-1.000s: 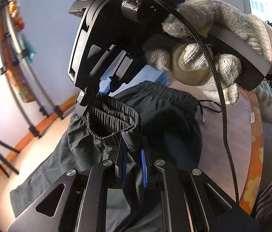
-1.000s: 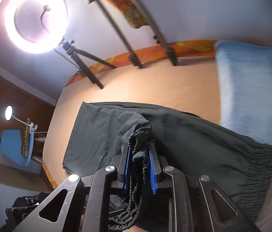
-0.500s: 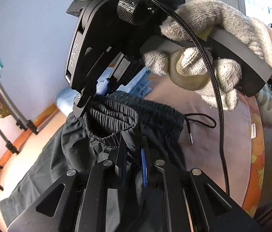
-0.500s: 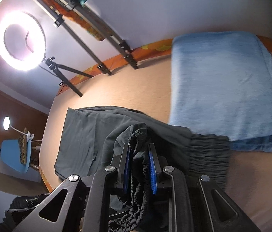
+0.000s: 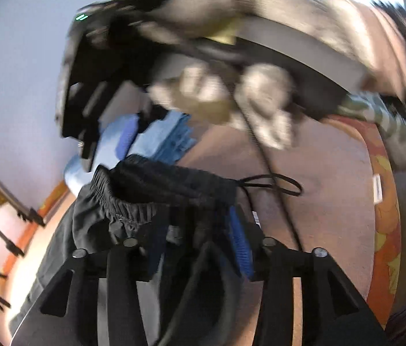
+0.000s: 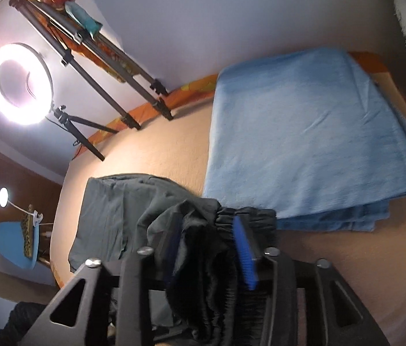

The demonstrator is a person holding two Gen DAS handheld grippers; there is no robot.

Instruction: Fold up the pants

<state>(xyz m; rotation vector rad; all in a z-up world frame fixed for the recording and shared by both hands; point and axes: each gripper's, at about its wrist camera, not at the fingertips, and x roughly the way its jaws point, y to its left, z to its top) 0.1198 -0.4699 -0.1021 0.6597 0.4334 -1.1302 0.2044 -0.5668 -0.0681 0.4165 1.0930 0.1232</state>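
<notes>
The left claw [image 5: 200, 236] is opening, its blue pads spread apart, with the gathered waistband of the dark pants [image 5: 157, 193] lying loose between them; whether either pad presses the fabric cannot be told through the blur. The right claw [image 6: 208, 245] is opening too, and a black bunch of the same waistband sits slack between its blue pads [image 6: 244, 255], which stand clear of it on the right side.

Ahead of the right claw, the pants [image 6: 110, 210] spread out flat on a peach-coloured bed [image 6: 159, 150], the legs running off to the left of the claw. Just beyond the claw and to its right lies a folded light-blue blanket [image 6: 304, 132], its near edge touching or just beside the waistband. A drawstring loop [image 5: 272, 184] trails from the waistband to the right of the left claw.

Above the left claw, a gloved hand [image 5: 231, 98] grips the handle of the other claw; this part is heavily blurred.

Far ahead and left of the right claw, a lit ring light [image 6: 18, 83] stands on a tripod [image 6: 82, 132] at the bed's far edge, beside further stand legs leaning on the wall. No containers show in either view.
</notes>
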